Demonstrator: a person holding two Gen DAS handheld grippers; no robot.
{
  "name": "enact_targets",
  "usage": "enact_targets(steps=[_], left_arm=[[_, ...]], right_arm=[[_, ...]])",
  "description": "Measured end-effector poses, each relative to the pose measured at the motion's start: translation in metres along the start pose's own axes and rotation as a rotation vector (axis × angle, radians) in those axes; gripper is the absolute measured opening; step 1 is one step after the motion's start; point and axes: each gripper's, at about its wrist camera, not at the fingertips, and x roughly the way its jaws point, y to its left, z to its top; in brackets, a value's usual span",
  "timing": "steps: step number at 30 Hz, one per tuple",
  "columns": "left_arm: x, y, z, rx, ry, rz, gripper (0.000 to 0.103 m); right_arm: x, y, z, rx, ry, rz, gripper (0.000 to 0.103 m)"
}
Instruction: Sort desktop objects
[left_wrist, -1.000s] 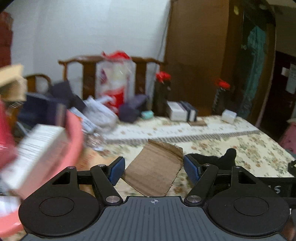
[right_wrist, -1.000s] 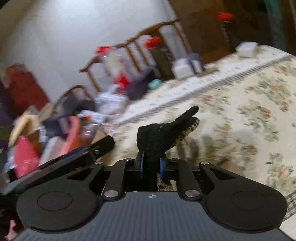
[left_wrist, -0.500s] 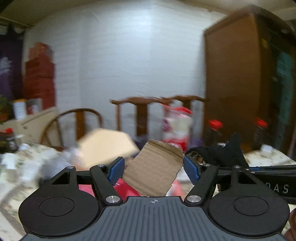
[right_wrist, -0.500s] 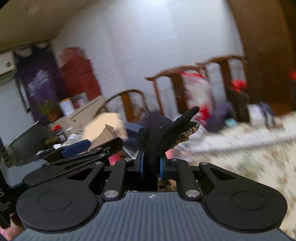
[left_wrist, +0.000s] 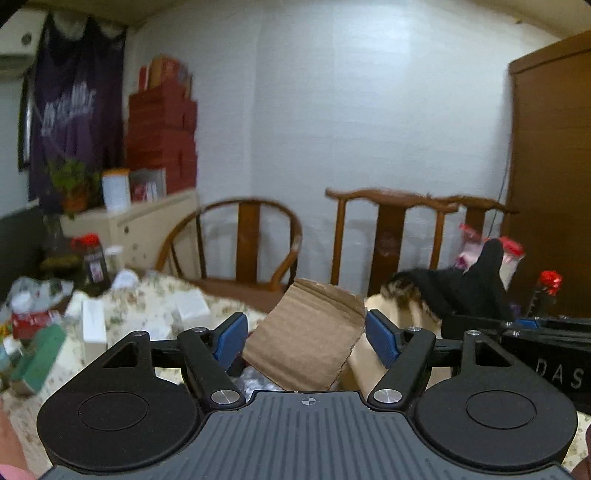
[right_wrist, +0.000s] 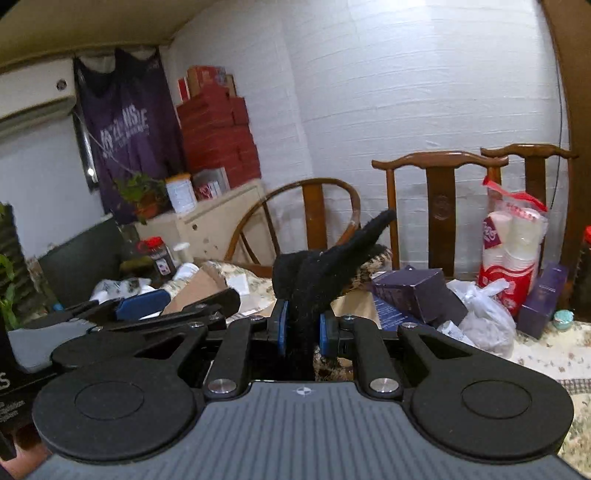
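My left gripper (left_wrist: 306, 332) holds a torn piece of brown cardboard (left_wrist: 303, 339) between its blue pads; the jaws stand wide and the card spans the gap. My right gripper (right_wrist: 301, 325) is shut on a black knitted glove (right_wrist: 325, 266) with a patterned cuff, its finger pointing up and right. In the left wrist view the glove (left_wrist: 469, 288) and the right gripper sit just to the right. In the right wrist view the left gripper (right_wrist: 147, 302) with the cardboard (right_wrist: 195, 284) sits to the left. Both are lifted above the cluttered table.
The floral tablecloth (right_wrist: 546, 350) carries dark purple boxes (right_wrist: 417, 291), a plastic bag (right_wrist: 480, 317), a pack of cups (right_wrist: 513, 251) and white boxes (left_wrist: 92, 325). Wooden chairs (left_wrist: 391, 236) stand behind. A green box (left_wrist: 37, 354) lies at the left.
Both grippers have swung left and tilted up, keeping the cardboard and the glove. The view now faces the wall, the chairs and the left end of the table.
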Motion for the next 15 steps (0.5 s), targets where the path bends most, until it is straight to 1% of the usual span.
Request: enact_targets(steps=[1,3,6,7,9,13,14,15], left_arm=[[0.01,0.004,-0.003,0.001,0.019,0.011,0.076],[0.026,0.01,-0.008,0.0,0.063,0.008,0.076],[0.051,0.017,-0.02,-0.024,0.153,-0.037,0.077],[0.056,0.02,-0.025,-0.027,0.172,-0.049,0.078],[0.061,0.021,-0.034,-0.026,0.181,-0.053,0.081],[0.07,0.019,-0.044,-0.02,0.195,-0.054,0.083],[0.07,0.017,-0.047,-0.01,0.188,-0.063,0.087],[0.067,0.014,-0.049,-0.002,0.179,-0.061,0.087]], right_arm=[[0.009,0.0,0.0,-0.003,0.014,0.0,0.019],[0.028,0.001,-0.002,-0.023,0.038,-0.016,0.019],[0.052,-0.002,-0.01,-0.034,0.095,-0.043,0.02],[0.057,-0.003,-0.012,-0.033,0.108,-0.051,0.022],[0.065,-0.006,-0.017,-0.046,0.139,-0.054,0.025],[0.076,-0.008,-0.023,-0.051,0.179,-0.057,0.025],[0.078,-0.009,-0.024,-0.047,0.179,-0.06,0.032],[0.079,-0.01,-0.025,-0.046,0.181,-0.058,0.037]])
